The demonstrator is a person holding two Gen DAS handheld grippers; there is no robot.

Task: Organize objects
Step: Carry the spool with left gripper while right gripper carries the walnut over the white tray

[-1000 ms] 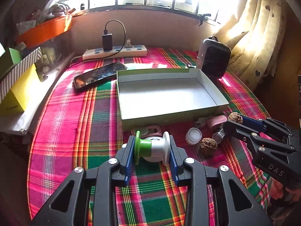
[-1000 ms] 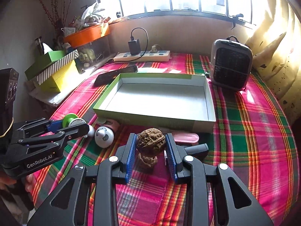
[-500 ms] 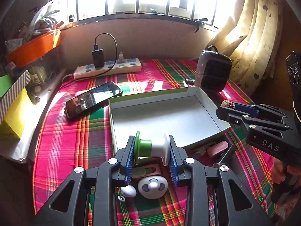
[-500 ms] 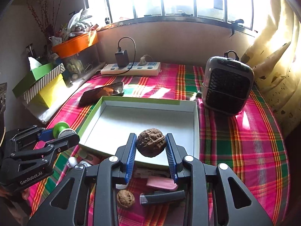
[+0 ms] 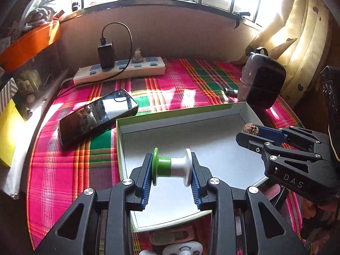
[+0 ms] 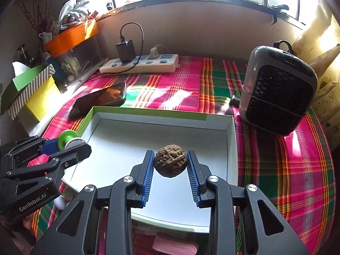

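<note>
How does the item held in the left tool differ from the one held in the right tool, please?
The spool in the left tool is smooth, glossy, green and white; the walnut in the right tool is rough, wrinkled and brown. The spool is flanged with a narrow waist; the walnut is roundish. Both are clamped between blue pads above the box.

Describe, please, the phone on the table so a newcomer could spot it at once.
Start at the plaid tablecloth and find the shallow white box with green rims. The phone lies flat at the box's far left corner, before the power strip. It alone is a thin, glossy black slab.
</note>
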